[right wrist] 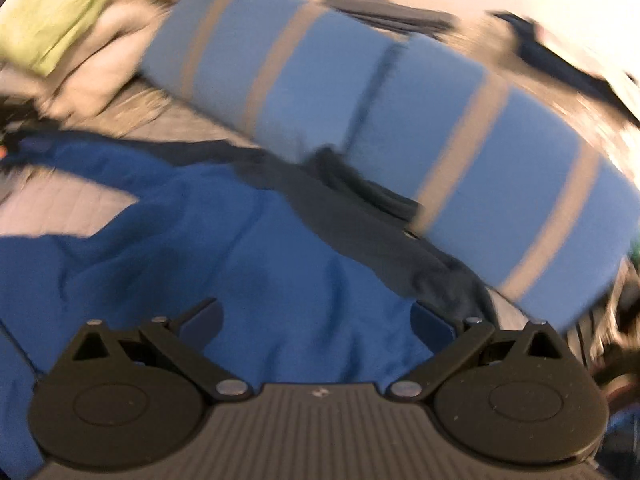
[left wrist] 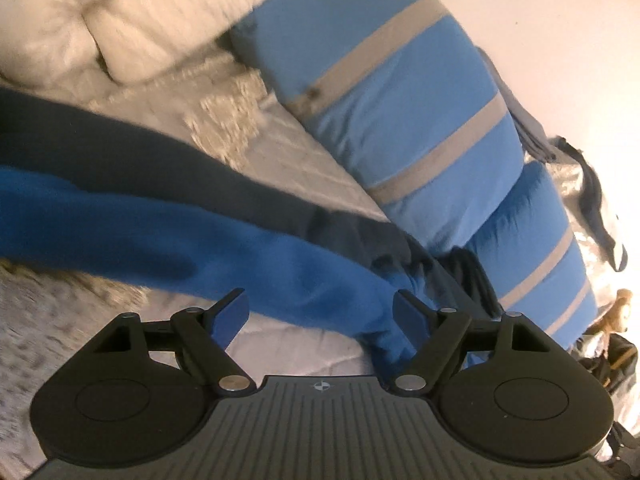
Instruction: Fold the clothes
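The left gripper [left wrist: 320, 312], a black two-finger tool with blue pads, stood wide open and held nothing, a pale quilted bedspread [left wrist: 304, 152] showing between its fingers. A bright blue fleece garment [left wrist: 168, 228] lay just beyond its fingertips, stretched across the bedspread in a long band from the left edge to the right finger, with a dark navy garment [left wrist: 168, 160] alongside its far edge. Behind them, blue pillows with grey stripes [left wrist: 400, 92] leaned against a pale wall [left wrist: 560, 40], beside a cream fluffy cushion [left wrist: 120, 28].

In the blurred right wrist view, the right gripper [right wrist: 316, 320] was likewise spread wide and empty, poised above the bright blue fleece garment [right wrist: 224, 256], which lay rumpled over the bed. The dark navy garment [right wrist: 360, 216] ran between it and the striped pillows [right wrist: 460, 148]. A green cloth [right wrist: 60, 12] showed at the upper left.
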Demonstrator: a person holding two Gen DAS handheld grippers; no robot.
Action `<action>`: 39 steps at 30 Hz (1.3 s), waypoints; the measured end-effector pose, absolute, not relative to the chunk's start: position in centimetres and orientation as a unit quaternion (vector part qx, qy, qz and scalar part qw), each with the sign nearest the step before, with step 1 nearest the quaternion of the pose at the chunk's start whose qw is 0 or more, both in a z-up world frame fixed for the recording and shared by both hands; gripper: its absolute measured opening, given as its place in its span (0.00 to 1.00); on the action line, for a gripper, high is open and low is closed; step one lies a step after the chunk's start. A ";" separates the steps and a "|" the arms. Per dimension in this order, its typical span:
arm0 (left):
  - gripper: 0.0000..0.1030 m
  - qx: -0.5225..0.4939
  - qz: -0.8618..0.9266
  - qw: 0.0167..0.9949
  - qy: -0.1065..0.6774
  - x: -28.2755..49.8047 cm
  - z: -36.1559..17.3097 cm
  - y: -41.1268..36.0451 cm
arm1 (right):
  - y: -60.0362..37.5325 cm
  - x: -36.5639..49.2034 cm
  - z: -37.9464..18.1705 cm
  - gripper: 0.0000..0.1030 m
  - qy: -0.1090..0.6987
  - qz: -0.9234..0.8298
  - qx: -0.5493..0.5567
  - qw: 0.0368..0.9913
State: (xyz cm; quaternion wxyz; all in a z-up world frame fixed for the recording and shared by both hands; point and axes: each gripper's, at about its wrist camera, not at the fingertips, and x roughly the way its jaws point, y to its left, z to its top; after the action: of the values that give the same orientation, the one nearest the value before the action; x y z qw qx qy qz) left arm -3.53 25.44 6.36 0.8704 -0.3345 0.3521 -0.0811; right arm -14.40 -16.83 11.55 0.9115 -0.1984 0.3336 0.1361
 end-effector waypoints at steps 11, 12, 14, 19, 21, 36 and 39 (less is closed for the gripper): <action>0.77 -0.368 -0.131 0.843 0.371 -2.4 3.9 23.9 | -2.2 -9.4 6.4 0.91 0.321 0.264 -0.257 0.872; 0.78 -0.371 -0.135 0.840 0.371 -2.3 3.7 23.8 | -1.0 -8.8 5.8 0.89 0.321 0.272 -0.256 0.870; 0.79 -0.385 -0.146 0.831 0.374 -2.0 3.2 23.6 | 0.9 -7.3 4.5 0.85 0.322 0.279 -0.249 0.870; 0.81 -0.414 -0.174 0.808 0.380 -1.1 2.0 23.1 | 4.8 -3.3 1.0 0.76 0.334 0.287 -0.229 0.868; 0.81 -0.421 -0.186 0.801 0.382 -0.7 1.7 22.9 | 5.9 -1.8 -0.4 0.71 0.339 0.283 -0.228 0.868; 0.83 -0.467 -0.185 0.763 0.406 1.7 -0.7 21.3 | 3.5 0.7 -0.2 0.17 0.351 0.280 -0.215 0.867; 0.83 -0.485 -0.177 0.756 0.403 1.8 -1.1 20.8 | 2.6 0.9 1.0 0.17 0.357 0.287 -0.202 0.865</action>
State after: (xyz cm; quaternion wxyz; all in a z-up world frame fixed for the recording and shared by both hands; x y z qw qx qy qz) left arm 1.80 20.81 -1.08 0.7557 -0.4847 0.4031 -0.1775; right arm 0.92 2.57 0.97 0.8654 -0.2022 0.3574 0.2870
